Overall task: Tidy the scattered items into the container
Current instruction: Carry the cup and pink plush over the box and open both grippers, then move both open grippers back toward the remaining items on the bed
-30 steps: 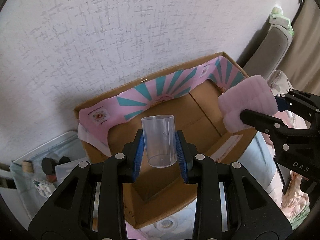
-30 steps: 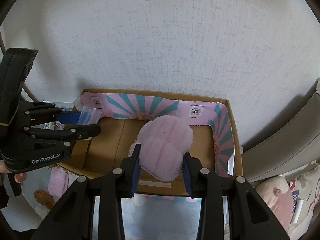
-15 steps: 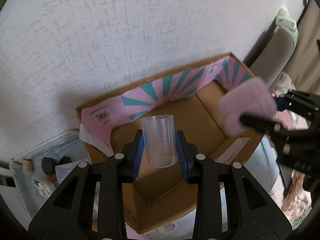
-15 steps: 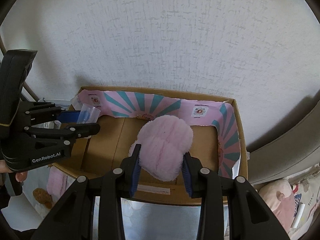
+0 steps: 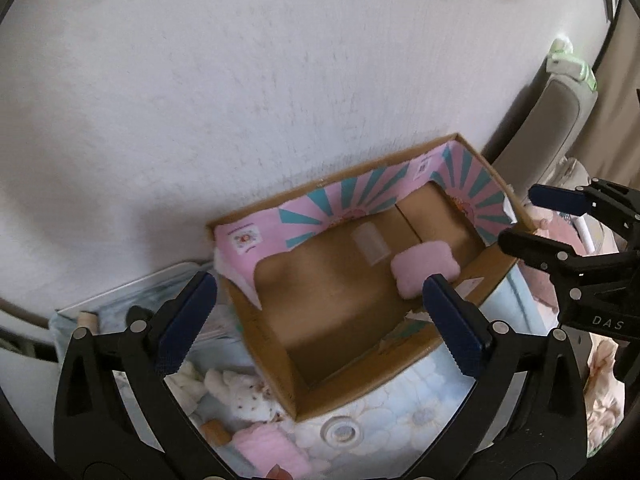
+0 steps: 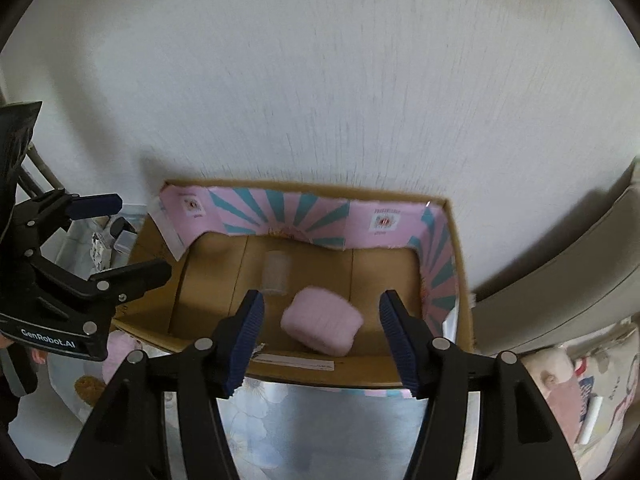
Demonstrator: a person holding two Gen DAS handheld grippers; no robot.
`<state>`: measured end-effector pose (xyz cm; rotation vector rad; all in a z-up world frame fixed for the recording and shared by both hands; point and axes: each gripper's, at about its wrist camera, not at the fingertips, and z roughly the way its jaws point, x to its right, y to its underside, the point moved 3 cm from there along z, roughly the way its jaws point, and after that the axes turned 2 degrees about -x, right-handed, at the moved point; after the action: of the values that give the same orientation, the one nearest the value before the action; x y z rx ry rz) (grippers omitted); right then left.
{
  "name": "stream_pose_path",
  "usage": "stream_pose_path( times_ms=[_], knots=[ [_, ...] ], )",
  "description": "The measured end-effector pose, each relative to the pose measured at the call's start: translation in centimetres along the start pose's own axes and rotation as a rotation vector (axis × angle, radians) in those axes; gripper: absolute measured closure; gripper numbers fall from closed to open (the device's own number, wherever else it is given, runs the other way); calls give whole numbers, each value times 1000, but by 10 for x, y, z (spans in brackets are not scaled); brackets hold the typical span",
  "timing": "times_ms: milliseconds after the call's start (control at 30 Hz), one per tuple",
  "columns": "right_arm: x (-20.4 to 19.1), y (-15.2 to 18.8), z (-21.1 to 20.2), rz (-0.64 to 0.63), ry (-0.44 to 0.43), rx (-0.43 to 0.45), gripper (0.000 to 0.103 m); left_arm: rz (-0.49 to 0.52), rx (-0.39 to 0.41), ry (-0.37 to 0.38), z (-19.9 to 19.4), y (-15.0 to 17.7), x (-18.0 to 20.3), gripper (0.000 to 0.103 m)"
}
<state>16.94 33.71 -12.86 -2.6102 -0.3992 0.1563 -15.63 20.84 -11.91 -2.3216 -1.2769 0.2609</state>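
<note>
An open cardboard box (image 5: 404,354) with a pink-and-teal lining stands against the white wall; it also shows in the right wrist view (image 6: 464,280). Inside it lie a clear plastic cup (image 5: 370,245) on its side and a fluffy pink pad (image 5: 424,272). In the right wrist view the cup (image 6: 275,274) lies left of the pad (image 6: 322,322). My left gripper (image 5: 316,312) is open and empty above the box's near side. My right gripper (image 6: 322,336) is open and empty above the pad. Each gripper shows in the other's view, the right (image 5: 560,220) and the left (image 6: 108,236).
The box sits on a floral blue sheet (image 5: 400,428). Loose items lie in front of it: a white plush toy (image 5: 240,396), a pink fluffy piece (image 5: 272,452), a round lid (image 5: 340,432). A clear bin (image 5: 112,308) with small things is left. A grey chair (image 5: 552,128) stands right.
Both grippers opened and pulled back. The cup dropped from the left gripper and the pink pad from the right; both now lie on the box floor.
</note>
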Motion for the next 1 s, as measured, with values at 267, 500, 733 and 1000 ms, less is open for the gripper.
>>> stream_pose_path(
  times_ms=[267, 500, 733, 1000],
  knots=[
    [-6, -3, -37, 3, 66, 48, 47, 4, 104, -46, -55, 4, -9, 1],
    [-16, -3, -67, 26, 41, 84, 47, -31, 173, -69, -102, 20, -26, 1],
    [-46, -3, -90, -66, 39, 147, 47, -9, 220, -172, -138, 37, -51, 1],
    [-84, 4, -92, -70, -100, 123, 47, -160, 221, -122, -166, 69, -96, 1]
  ],
)
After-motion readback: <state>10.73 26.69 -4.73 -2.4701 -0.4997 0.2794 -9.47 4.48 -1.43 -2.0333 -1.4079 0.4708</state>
